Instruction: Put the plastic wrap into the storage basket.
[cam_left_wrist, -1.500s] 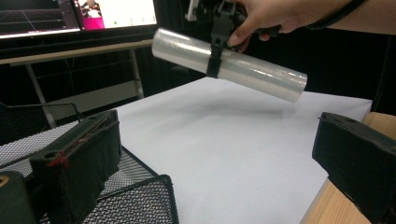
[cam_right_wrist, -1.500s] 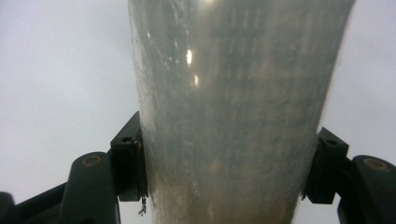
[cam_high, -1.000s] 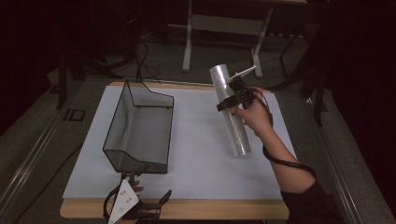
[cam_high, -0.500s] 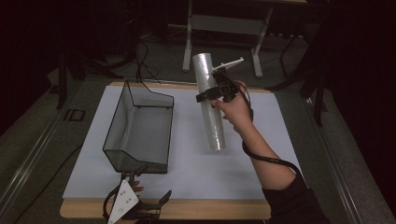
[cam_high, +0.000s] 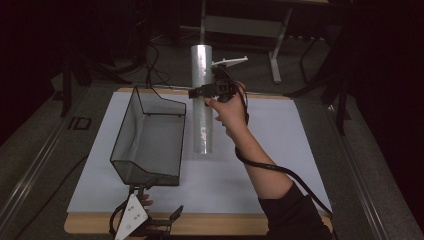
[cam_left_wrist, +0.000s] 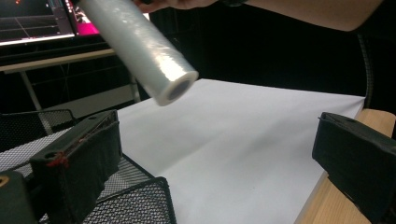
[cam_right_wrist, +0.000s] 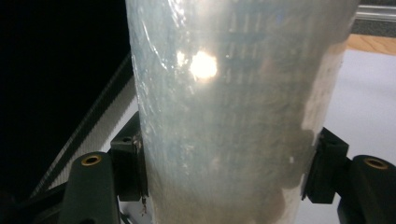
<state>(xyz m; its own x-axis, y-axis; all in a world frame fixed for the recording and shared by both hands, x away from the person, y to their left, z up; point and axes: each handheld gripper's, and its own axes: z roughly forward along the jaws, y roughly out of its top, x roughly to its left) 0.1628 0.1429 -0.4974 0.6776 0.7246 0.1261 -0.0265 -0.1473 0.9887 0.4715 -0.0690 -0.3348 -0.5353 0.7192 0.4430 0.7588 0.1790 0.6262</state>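
A long roll of clear plastic film (cam_high: 202, 131) hangs above the white mat, just right of a black wire-mesh basket (cam_high: 126, 136). My right gripper (cam_high: 207, 93) is shut on the roll's upper part, and the roll (cam_right_wrist: 224, 93) sits between its two pads. My left gripper (cam_high: 156, 204) rests at the table's near edge by the basket's near end, with its jaws wide apart and nothing pressed between them. From the left gripper (cam_left_wrist: 217, 172) I look up at the roll's open end (cam_left_wrist: 175, 89), and basket mesh (cam_left_wrist: 135, 205) lies by the left jaw.
A white mat (cam_high: 285, 145) covers the wooden table (cam_high: 235, 225), with open room right of the roll. A metal stand (cam_high: 240, 25) is on the dark floor behind. A lit screen (cam_left_wrist: 37, 18) stands far off. The right gripper's cable (cam_high: 280, 170) trails along the forearm.
The right gripper has carried the roll leftward toward the basket and slightly up. The roll has swung from slanted to nearly straight. The left gripper has stayed put.
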